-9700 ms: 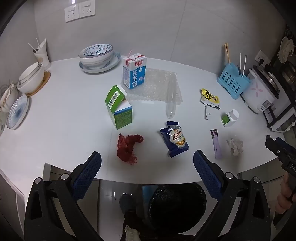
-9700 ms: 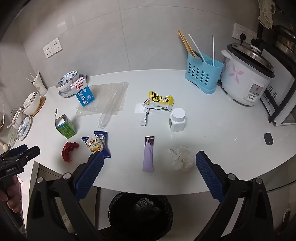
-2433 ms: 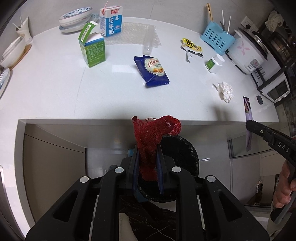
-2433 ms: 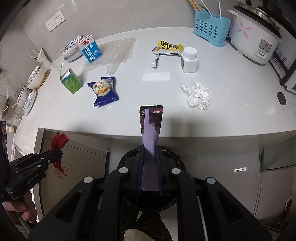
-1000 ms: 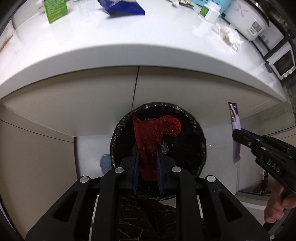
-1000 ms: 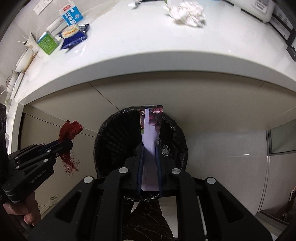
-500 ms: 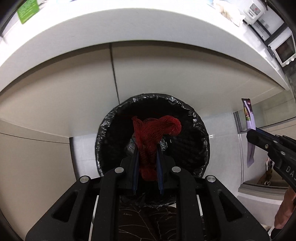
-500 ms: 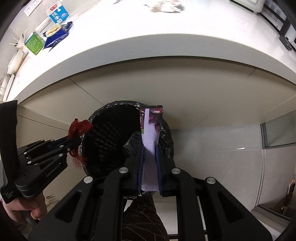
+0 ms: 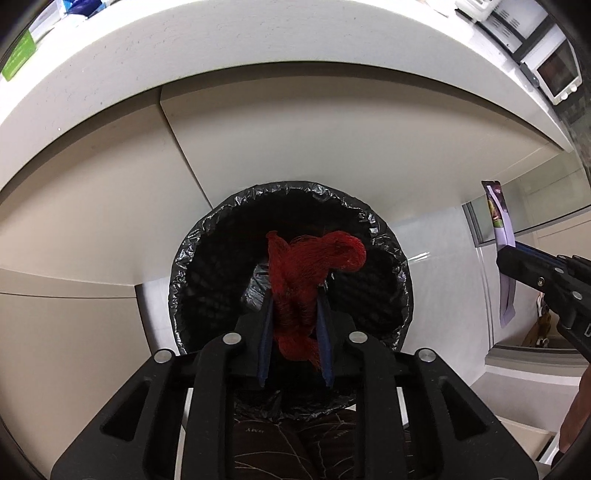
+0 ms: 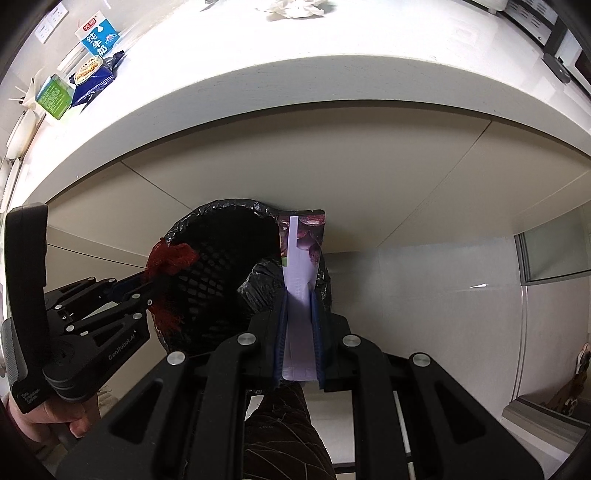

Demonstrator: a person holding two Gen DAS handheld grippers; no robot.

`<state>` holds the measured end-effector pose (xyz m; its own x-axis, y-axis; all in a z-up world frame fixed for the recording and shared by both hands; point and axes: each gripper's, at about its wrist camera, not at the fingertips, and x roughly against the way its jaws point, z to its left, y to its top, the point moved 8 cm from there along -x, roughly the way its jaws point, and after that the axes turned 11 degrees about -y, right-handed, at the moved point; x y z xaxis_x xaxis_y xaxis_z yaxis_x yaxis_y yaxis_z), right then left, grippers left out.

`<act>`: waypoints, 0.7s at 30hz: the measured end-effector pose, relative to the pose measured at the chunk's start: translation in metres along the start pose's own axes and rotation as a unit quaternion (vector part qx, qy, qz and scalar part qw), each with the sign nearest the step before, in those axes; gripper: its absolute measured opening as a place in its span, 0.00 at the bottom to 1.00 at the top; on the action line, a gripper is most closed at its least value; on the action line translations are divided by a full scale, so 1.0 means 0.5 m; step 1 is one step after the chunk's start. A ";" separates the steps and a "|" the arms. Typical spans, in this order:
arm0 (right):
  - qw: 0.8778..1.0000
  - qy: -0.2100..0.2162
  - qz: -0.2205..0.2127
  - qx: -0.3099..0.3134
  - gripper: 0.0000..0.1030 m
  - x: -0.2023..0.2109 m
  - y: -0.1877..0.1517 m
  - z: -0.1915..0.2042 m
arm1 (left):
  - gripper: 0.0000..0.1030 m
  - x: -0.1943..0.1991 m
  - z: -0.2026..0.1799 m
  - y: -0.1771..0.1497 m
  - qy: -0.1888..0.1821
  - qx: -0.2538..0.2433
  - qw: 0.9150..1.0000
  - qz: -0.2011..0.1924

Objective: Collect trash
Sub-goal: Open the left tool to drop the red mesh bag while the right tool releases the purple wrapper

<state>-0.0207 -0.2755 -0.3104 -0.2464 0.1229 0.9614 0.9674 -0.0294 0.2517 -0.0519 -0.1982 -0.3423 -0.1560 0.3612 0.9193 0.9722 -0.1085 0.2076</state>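
My left gripper (image 9: 295, 299) is shut on a red mesh net bag (image 9: 306, 262) and holds it over the mouth of a round bin with a black liner (image 9: 207, 236). It also shows in the right wrist view (image 10: 147, 284), with the red net (image 10: 173, 258) above the bin's left rim. My right gripper (image 10: 298, 295) is shut on a flat purple wrapper (image 10: 301, 258) and holds it at the bin's right side (image 10: 258, 284). In the left wrist view the right gripper (image 9: 513, 254) and the wrapper (image 9: 500, 221) are right of the bin.
The white counter edge (image 10: 295, 81) overhangs the bin, with beige cabinet fronts (image 9: 110, 206) below. On the counter lie a blue milk carton (image 10: 98, 37), a green carton (image 10: 55, 96), a blue snack bag (image 10: 92, 75) and a crumpled tissue (image 10: 295, 9).
Both grippers have come lower and closer to the bin. The red net now hangs over the bin's mouth and the purple wrapper is nearer its right rim.
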 end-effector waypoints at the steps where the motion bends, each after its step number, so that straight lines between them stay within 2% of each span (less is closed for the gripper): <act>1: 1.000 0.000 0.000 0.000 0.12 0.002 -0.001 -0.003 | 0.27 0.001 0.000 0.000 0.000 0.000 1.000 0.000; 3: 1.000 0.001 -0.001 0.001 0.12 0.003 -0.002 -0.004 | 0.28 0.005 0.001 0.000 -0.001 0.001 1.000 -0.003; 5: 1.000 0.002 -0.003 0.002 0.12 0.006 0.000 -0.005 | 0.35 0.010 0.002 0.001 -0.004 0.002 1.000 -0.008; 7: 1.000 0.004 -0.007 0.004 0.12 0.012 0.001 -0.006 | 0.48 0.021 0.006 0.002 -0.003 0.005 1.000 -0.016; 13: 1.000 0.010 -0.009 0.013 0.12 0.014 0.005 0.007 | 0.70 0.050 0.021 0.001 -0.008 0.020 0.999 -0.035; 15: 1.000 0.012 -0.008 0.018 0.12 0.010 0.003 0.012 | 0.72 0.061 0.030 0.000 -0.011 0.026 0.999 -0.040; 19: 0.999 0.020 -0.007 0.030 0.12 0.003 0.005 0.032 | 0.86 0.088 0.057 -0.001 -0.002 0.042 0.998 -0.055; 21: 0.999 0.022 -0.007 0.038 0.12 -0.002 0.008 0.044 | 0.89 0.104 0.072 -0.001 0.000 0.051 0.997 -0.063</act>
<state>-0.0151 -0.2538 -0.3128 -0.2612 0.0786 0.9621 0.9650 0.0469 0.2581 -0.0542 -0.1461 -0.3069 -0.2783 0.3654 0.8883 0.9575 0.0332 0.2864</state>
